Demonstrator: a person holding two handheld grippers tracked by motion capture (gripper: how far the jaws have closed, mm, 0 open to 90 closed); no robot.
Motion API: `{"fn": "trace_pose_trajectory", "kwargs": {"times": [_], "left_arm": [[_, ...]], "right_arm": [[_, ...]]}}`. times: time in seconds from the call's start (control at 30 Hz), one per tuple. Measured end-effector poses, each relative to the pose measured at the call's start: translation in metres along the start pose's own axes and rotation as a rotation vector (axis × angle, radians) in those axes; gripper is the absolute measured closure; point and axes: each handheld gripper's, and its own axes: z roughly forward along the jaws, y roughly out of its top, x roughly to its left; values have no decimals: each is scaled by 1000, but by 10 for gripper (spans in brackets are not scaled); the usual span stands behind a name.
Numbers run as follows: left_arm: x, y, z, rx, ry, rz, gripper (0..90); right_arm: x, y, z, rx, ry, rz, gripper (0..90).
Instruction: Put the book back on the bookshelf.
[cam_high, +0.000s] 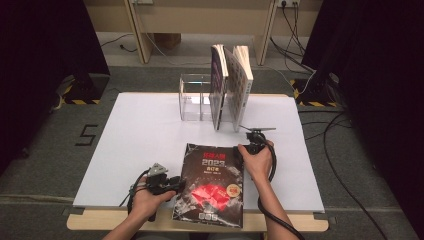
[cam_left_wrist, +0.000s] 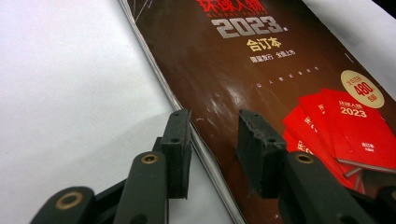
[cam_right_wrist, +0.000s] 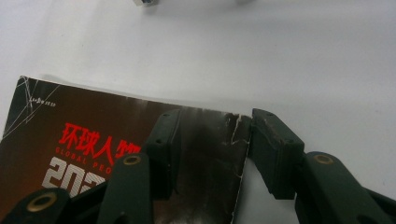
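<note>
A thick dark brown paperback book with white "2023" lettering and a red picture on its cover (cam_high: 210, 185) lies flat on the white counter (cam_high: 135, 145), close to the near edge and a little right of the middle, its lower end reaching past that edge.

The left tool (cam_high: 172, 184) sits at the book's left long edge, about halfway along it. In the left gripper view its jaws stand apart and straddle that edge (cam_left_wrist: 196, 140): one pad is over the bare counter beside the pages, the other over the cover. Neither pad visibly presses on the book, so this tool is released.

The right tool (cam_high: 245, 150) is at the book's far right corner. In the right gripper view its jaws are spread too, one over the cover and one beyond the creased corner (cam_right_wrist: 236, 126) over the counter; it looks released, not clenched on anything.

Toward the far edge of the counter stands a clear acrylic book rack (cam_high: 195, 97), with three upright books (cam_high: 231, 85) leaning together in its right part, well apart from the flat book.
</note>
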Motion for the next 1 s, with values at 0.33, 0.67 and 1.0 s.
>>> {"fn": "trace_pose_trajectory", "kwargs": {"times": [0.33,0.67,1.0], "left_arm": [[1,0,0,-4,-2,-5,638],[1,-1,-1,-8,-6,-4,639],[1,-1,0,-10,-1,0,641]], "right_arm": [[9,-6,-23,-36,94,42,574],[30,-10,-40,-29,132,-25,653],[31,-14,-42,31,86,-136,855]]}}
